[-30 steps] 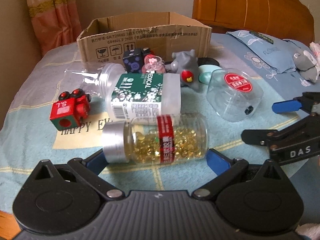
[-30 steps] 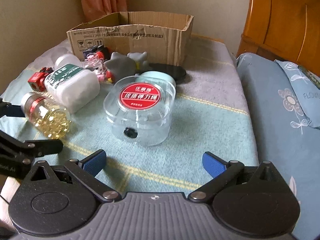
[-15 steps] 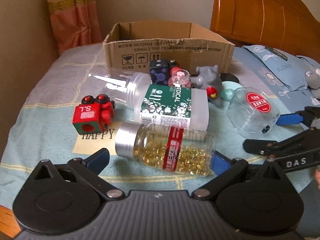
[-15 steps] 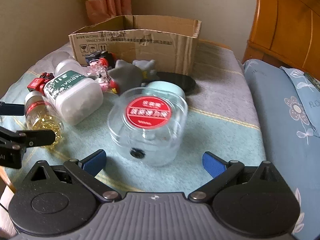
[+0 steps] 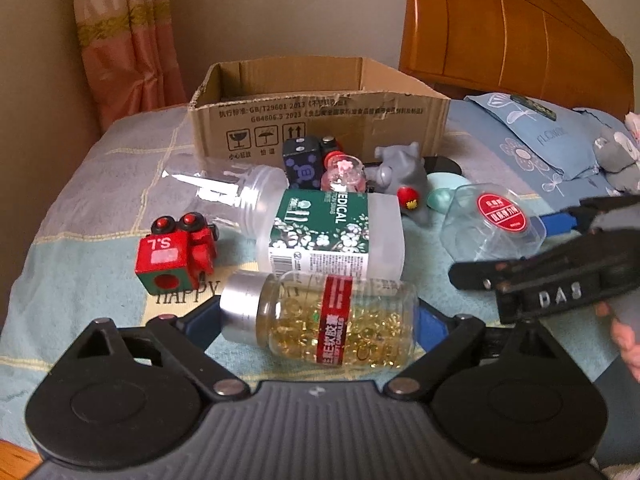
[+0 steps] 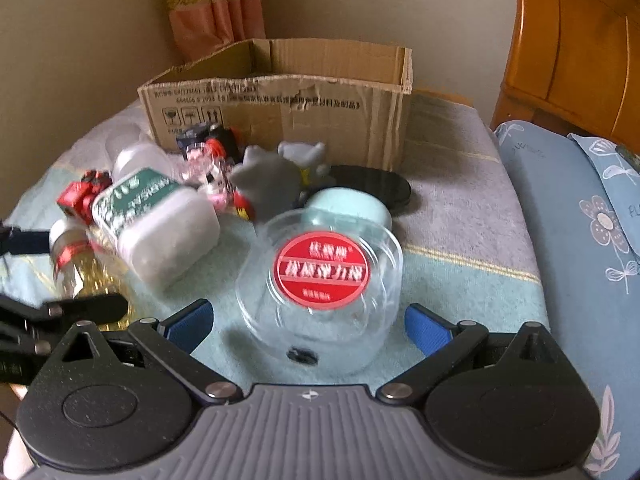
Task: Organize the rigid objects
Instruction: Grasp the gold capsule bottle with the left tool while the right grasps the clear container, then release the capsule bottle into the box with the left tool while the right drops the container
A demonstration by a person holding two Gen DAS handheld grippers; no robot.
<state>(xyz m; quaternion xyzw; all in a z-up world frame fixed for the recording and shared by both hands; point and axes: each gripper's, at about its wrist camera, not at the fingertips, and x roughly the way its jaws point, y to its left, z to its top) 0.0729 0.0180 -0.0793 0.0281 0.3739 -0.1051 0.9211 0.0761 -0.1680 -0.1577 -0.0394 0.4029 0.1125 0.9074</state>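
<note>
A: Why does the left gripper (image 5: 320, 322) sit so low over the bed (image 5: 80, 216)?

B: It straddles the pill bottle (image 5: 320, 320), which lies on its side with the silver cap to the left. One pad is by the cap, the other by the base, so the grip runs along the bottle's length. The jaws are closing on it; whether the pads press yet I cannot tell, so I call it not yet gripped.

A: And the right gripper (image 6: 308, 320)?

B: Spread wide, holding nothing. The clear tub (image 6: 320, 296) with the red label lies tipped between its 2 blue pads, with a gap on each side. I judge it is lining up for that tub.

A: Where should these go?

B: Probably into the box (image 5: 320, 116), open-topped at the far side of the bed. From here I cannot see anything inside it.

A: What crowds the bottle?

B: The white jar (image 5: 336, 236) with the green label lies just behind it, touching or nearly so. The red toy (image 5: 176, 256) stands apart to the left. A grey figure (image 5: 400, 176) and other small toys cluster nearer the box.

A: Any risk?

B: A round bottle held end to end may swivel or slip, I think.
</note>
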